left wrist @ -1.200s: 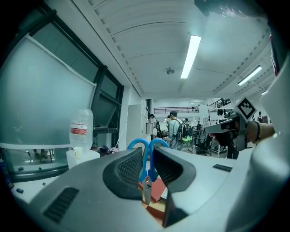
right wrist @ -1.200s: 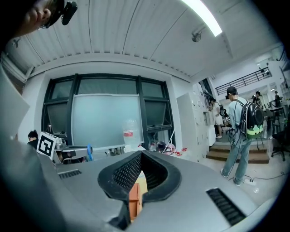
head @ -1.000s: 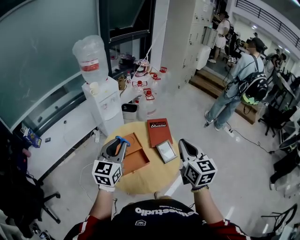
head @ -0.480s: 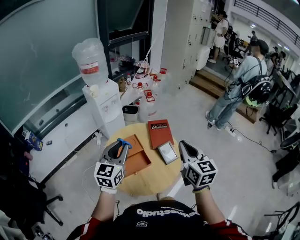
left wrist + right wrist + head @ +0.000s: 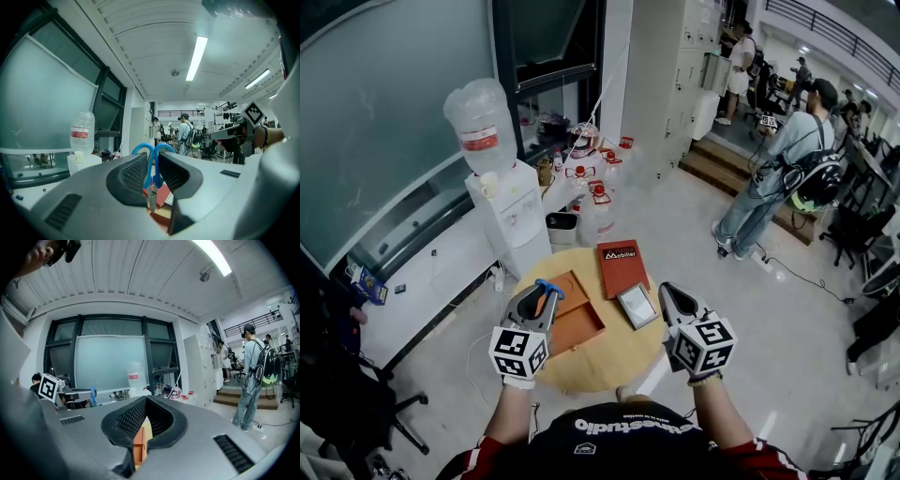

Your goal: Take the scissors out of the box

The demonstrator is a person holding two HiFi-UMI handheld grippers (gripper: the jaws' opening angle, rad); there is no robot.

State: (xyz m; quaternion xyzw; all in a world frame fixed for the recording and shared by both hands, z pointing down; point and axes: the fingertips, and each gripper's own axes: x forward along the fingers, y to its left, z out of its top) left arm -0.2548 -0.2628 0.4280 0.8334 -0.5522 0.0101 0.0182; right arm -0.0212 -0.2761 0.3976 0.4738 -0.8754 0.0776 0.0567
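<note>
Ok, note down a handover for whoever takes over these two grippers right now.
Grippers: left gripper shut on the scissors, blue handles poking past its tips, held clear of the box; right gripper shut, empty.
Things: the orange box sits open on the round table.
Done: scissors are out of the box.
Left: probably just set them down on a bare part of the table.

scissors (image 5: 151,173) partly hidden, between left tongs (image 5: 151,158)

Blue scissors (image 5: 150,171) in left claw (image 5: 152,157)
</note>
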